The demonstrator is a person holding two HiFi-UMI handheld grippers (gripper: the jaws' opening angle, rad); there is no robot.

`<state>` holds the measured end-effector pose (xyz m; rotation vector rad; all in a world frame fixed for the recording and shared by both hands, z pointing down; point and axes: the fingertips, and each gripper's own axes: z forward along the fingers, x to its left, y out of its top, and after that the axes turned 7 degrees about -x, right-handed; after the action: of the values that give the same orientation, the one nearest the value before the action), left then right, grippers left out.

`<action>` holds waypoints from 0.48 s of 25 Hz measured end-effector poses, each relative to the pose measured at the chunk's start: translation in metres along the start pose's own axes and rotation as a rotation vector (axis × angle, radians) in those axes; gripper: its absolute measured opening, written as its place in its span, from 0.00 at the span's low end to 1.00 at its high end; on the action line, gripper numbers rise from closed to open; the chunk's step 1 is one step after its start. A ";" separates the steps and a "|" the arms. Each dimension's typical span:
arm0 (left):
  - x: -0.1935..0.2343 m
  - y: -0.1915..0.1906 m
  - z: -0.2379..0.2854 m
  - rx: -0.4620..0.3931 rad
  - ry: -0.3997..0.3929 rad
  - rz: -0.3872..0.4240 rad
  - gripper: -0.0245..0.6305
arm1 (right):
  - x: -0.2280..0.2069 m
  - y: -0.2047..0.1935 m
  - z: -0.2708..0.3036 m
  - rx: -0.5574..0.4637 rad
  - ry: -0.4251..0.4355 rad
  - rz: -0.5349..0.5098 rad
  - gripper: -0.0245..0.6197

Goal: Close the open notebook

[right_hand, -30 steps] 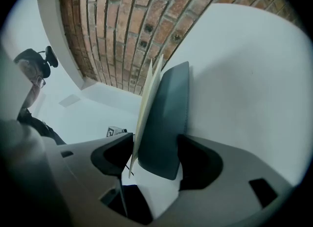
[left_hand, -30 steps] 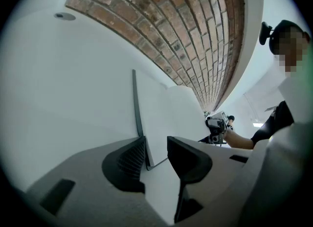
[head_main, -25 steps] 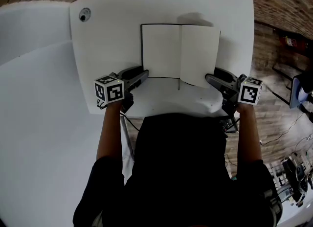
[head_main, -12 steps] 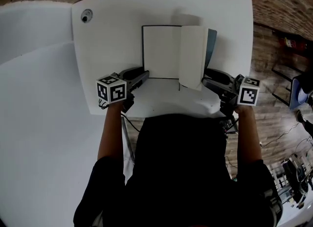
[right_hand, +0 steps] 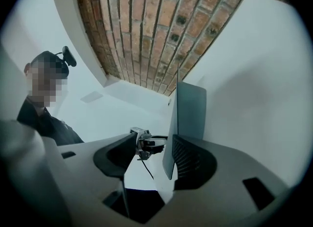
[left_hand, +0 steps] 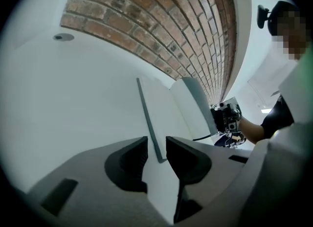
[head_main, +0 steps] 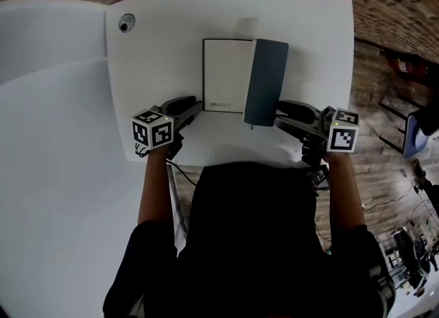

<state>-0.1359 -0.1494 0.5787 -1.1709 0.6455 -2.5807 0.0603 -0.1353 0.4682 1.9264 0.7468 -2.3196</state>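
The notebook (head_main: 225,83) lies on the white table (head_main: 158,42), a little ahead of both grippers, and it is only half closed. Its left page lies flat and shows white. Its right cover (head_main: 266,80), dark grey-blue, is lifted from the table and stands steeply over the right half.

The right gripper (head_main: 281,112) is at the near right corner of the notebook, raised off the table. In the right gripper view the lower edge of the cover stands between its jaws. The edge rests against the ribbed pad on the right, while the other jaw stays clearly apart from it, so the cover is not clamped. These jaws have just been closing.

The left gripper (head_main: 194,107) is low at the near left corner of the notebook, just beside its edge. Its jaws are a narrow gap apart with nothing between them, and they have just been closing a little. The dark edge of the notebook runs away just beyond the gap.
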 end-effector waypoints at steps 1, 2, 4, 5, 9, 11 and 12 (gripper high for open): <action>0.005 0.001 -0.005 -0.003 0.019 0.010 0.23 | 0.004 0.000 0.004 0.005 0.005 -0.009 0.41; 0.007 0.003 -0.009 -0.012 0.032 0.019 0.23 | 0.007 0.000 0.007 0.013 0.006 -0.022 0.41; -0.002 0.015 -0.013 -0.068 0.008 0.027 0.23 | 0.011 -0.001 0.014 0.031 0.001 -0.047 0.41; -0.014 0.023 -0.012 -0.108 -0.032 0.023 0.22 | 0.013 -0.001 0.017 0.038 0.003 -0.054 0.41; -0.060 0.042 -0.001 -0.161 -0.168 0.050 0.22 | 0.023 -0.004 0.029 0.053 0.012 -0.072 0.41; -0.061 0.037 -0.002 -0.140 -0.173 0.073 0.22 | 0.028 -0.006 0.038 0.061 0.020 -0.083 0.41; -0.057 0.033 -0.004 -0.137 -0.169 0.064 0.22 | 0.030 -0.007 0.044 0.066 0.026 -0.090 0.41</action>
<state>-0.1007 -0.1553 0.5237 -1.3694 0.8168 -2.3852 0.0110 -0.1373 0.4475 1.9943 0.7852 -2.4045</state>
